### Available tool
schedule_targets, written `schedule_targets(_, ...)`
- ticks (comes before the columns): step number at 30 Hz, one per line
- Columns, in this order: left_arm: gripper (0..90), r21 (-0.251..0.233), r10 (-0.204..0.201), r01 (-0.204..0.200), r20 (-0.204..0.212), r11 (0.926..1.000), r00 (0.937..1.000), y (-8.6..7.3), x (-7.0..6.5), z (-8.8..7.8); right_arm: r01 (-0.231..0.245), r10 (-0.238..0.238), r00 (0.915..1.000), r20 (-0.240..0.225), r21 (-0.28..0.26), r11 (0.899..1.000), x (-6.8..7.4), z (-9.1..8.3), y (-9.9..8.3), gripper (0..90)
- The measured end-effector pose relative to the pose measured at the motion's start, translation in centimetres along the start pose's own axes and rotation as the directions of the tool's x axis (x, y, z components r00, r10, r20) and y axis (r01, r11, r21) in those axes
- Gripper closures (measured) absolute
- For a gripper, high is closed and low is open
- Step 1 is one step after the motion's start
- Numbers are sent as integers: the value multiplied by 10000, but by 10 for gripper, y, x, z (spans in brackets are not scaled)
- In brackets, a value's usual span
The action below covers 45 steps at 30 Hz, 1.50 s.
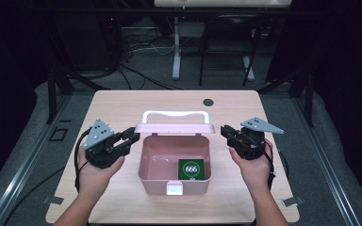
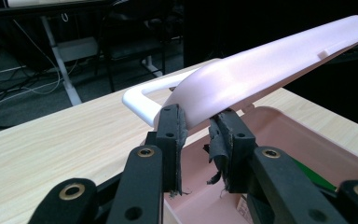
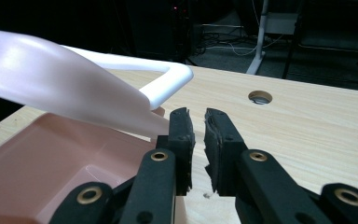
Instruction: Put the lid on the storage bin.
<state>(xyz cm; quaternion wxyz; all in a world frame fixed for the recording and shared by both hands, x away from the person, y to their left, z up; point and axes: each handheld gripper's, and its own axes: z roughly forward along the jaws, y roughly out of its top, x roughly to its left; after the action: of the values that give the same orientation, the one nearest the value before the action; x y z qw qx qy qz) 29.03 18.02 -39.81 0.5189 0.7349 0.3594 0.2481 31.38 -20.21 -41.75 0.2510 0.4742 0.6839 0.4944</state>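
**Pink box standing open between two hand-held grippers**

Nearest the high camera, two forearms are coming up from the bottom edge of the frame, each hand point(image 1: 94, 176) wrapped around a black gripper. The wooden table point(image 1: 122, 106) is taking up the middle of the frame, with a small round hole point(image 1: 208, 102) near its far edge, at upper centre.

The pink box point(image 1: 174, 165) is sitting in the centre of the table, slightly toward the lower part of the frame. Its lid point(image 1: 175, 128) is standing raised along the far side of the box, with a white handle point(image 1: 175, 114) arching just above it. Inside the box, toward its lower right corner, a green card point(image 1: 191, 169) with a white ring and "666" is lying on the bottom. A white latch point(image 1: 174, 189) is showing at the middle of the near wall.

The left gripper point(image 1: 133, 137) is sitting left of centre, its tips reaching the left end of the lid. In the left gripper view, its jaws are closing narrowly around the lid's edge, the worn pads point(image 2: 181, 128) touching the pale plastic.

The right gripper point(image 1: 226, 131) is sitting right of centre, just beside the right end of the lid. In the right gripper view, its jaws are standing nearly closed with a thin gap and nothing between them, the lid's end touching or just short of the left pad.
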Motion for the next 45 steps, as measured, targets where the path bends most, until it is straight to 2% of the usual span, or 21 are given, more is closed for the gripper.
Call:
schedule_targets(6,729,-42,-23,23,89,10000,10000,-5,-1,-2,-11,11,10000,9,-89,10000,0,2,-1,804)
schedule_targets(10,729,-2,-25,25,141,10000,9999,-7,-2,-4,4,-4,10000,-12,95,10000,-1,1,-1,803)
schedule_targets(19,730,3,-100,100,227,10000,9997,-13,-3,-6,-93,94,9999,-84,149,9998,-5,3,-2,794)
schedule_targets(23,729,-21,-68,69,217,10000,9997,-14,-4,-6,-147,147,9999,-60,-27,9999,-7,4,-3,794)
schedule_targets(38,727,216,49,-56,281,9998,9996,-26,-9,-12,-135,135,9999,-48,7,9999,-7,4,-3,791)
schedule_targets(43,728,246,-6,-3,335,9997,9994,-31,-10,-13,-118,118,9999,-35,168,9998,-6,3,-3,790)
schedule_targets(45,729,272,10,-20,352,9996,9994,-32,-10,-13,-102,102,9999,-33,51,9999,-6,4,-3,789)
